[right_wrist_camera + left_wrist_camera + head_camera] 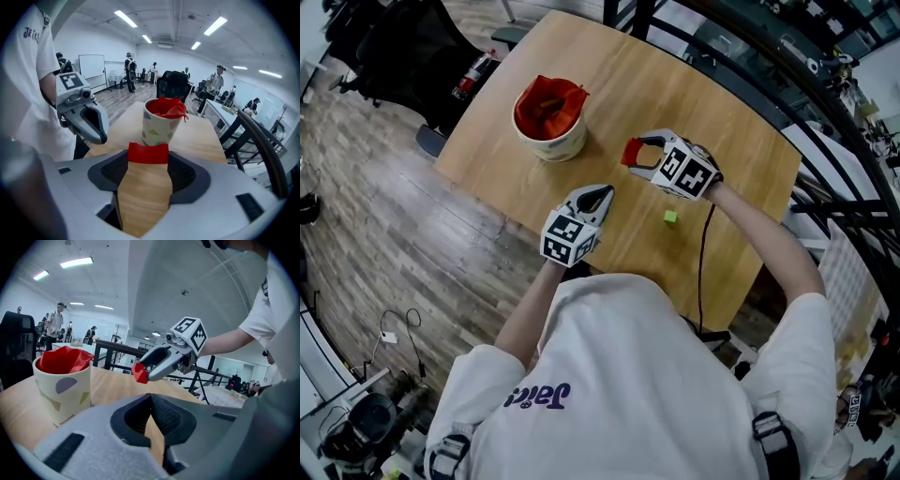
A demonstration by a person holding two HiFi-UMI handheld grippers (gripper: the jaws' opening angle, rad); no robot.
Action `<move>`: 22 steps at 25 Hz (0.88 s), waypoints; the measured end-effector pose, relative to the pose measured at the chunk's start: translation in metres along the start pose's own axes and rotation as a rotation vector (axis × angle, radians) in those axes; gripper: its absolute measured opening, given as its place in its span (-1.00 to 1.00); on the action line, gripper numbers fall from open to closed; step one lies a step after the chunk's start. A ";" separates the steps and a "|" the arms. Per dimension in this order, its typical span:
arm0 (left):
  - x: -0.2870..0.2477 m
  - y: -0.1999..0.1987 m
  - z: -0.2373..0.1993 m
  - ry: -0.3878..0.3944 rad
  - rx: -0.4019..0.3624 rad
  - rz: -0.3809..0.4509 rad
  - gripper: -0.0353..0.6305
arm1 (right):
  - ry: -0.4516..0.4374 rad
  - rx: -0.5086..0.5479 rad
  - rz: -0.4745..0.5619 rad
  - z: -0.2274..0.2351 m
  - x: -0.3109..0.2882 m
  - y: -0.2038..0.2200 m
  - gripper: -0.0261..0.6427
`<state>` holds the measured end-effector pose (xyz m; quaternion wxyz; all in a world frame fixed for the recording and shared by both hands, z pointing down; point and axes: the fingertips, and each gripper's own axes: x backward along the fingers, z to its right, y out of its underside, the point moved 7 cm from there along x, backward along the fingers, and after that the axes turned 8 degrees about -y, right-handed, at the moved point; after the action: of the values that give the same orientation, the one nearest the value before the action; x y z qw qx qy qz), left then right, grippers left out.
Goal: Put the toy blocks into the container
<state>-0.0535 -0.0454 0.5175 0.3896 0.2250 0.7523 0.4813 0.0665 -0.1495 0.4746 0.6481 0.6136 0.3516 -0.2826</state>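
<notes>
A red block (630, 153) is pinched in my right gripper (634, 154), which hangs above the wooden table (731, 169) to the right of the container. In the right gripper view the red block (148, 153) spans the gap between the tips. The container (553, 142) is a cream cup with coloured shapes and a red lining (548, 105). My left gripper (602, 195) is lower down, near the table's front edge, its jaws together with nothing in them. A small green block (670, 217) lies on the table below the right gripper.
A black cable (702, 258) runs across the table from the right gripper. A black office chair (403, 47) stands on the floor at the upper left. Black metal railing (825, 112) borders the table's right side. Several people stand far back in the room.
</notes>
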 end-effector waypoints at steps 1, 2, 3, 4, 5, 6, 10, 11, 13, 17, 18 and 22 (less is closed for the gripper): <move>0.001 0.000 -0.007 -0.010 0.007 0.003 -0.87 | -0.003 -0.002 0.019 0.007 -0.007 -0.013 -0.11; 0.003 -0.001 -0.015 -0.022 0.012 0.005 -0.87 | -0.006 -0.003 0.038 0.014 -0.013 -0.027 -0.11; 0.005 -0.001 -0.022 -0.035 0.018 0.006 -0.87 | -0.010 -0.004 0.059 0.021 -0.020 -0.041 -0.11; 0.007 -0.001 -0.029 -0.047 0.026 0.007 -0.87 | -0.015 -0.010 0.083 0.027 -0.026 -0.054 -0.11; 0.009 -0.001 -0.037 -0.060 0.034 0.009 -0.87 | -0.020 -0.023 0.111 0.033 -0.032 -0.067 -0.11; 0.012 -0.001 -0.044 -0.072 0.042 0.010 -0.87 | -0.025 -0.047 0.146 0.039 -0.039 -0.080 -0.11; 0.026 0.004 -0.070 -0.116 0.079 0.010 -0.87 | -0.003 -0.159 0.265 0.055 -0.070 -0.119 -0.11; 0.029 0.005 -0.076 -0.125 0.088 0.009 -0.87 | 0.014 -0.174 0.274 0.057 -0.079 -0.125 -0.11; 0.034 0.009 -0.088 -0.140 0.104 0.006 -0.87 | 0.046 -0.205 0.279 0.061 -0.097 -0.134 -0.11; 0.044 0.014 -0.104 -0.154 0.123 -0.001 -0.87 | 0.095 -0.240 0.264 0.062 -0.124 -0.146 -0.11; 0.045 0.015 -0.107 -0.155 0.127 -0.003 -0.87 | 0.105 -0.242 0.262 0.061 -0.128 -0.148 -0.12; 0.048 0.017 -0.119 -0.154 0.133 -0.010 -0.87 | 0.143 -0.226 0.258 0.063 -0.138 -0.154 -0.39</move>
<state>-0.1779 -0.0690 0.5429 0.4329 0.2830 0.7515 0.4095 -0.1312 -0.2343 0.4930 0.7171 0.5954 0.3447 -0.1116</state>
